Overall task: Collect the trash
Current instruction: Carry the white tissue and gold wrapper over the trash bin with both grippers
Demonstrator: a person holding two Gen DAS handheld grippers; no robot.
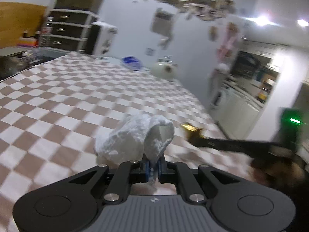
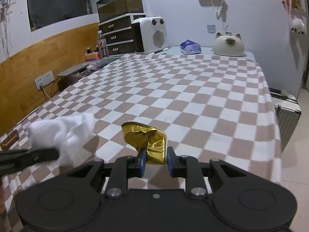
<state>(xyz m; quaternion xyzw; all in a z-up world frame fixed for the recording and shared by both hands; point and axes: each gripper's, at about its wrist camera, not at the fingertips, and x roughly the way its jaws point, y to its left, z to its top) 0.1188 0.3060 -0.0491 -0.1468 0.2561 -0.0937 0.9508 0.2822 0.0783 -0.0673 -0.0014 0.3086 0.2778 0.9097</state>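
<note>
Claws (image 1: 154,166) (image 2: 155,163) grip tissue (image 1: 135,135) and gold wrapper (image 2: 148,141).

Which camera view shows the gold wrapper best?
The right wrist view shows it best: the gold wrapper sits sharp and central, held between the right tongs. In the left wrist view it is only a small blurred gold tip at the far end of those tongs.

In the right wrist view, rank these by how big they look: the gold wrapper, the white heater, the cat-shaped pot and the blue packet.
Largest to smallest as they appear:
1. Gold wrapper, though it is nearest the camera
2. White heater
3. Cat-shaped pot
4. Blue packet
The wrapper and the heater look close in size.
</note>
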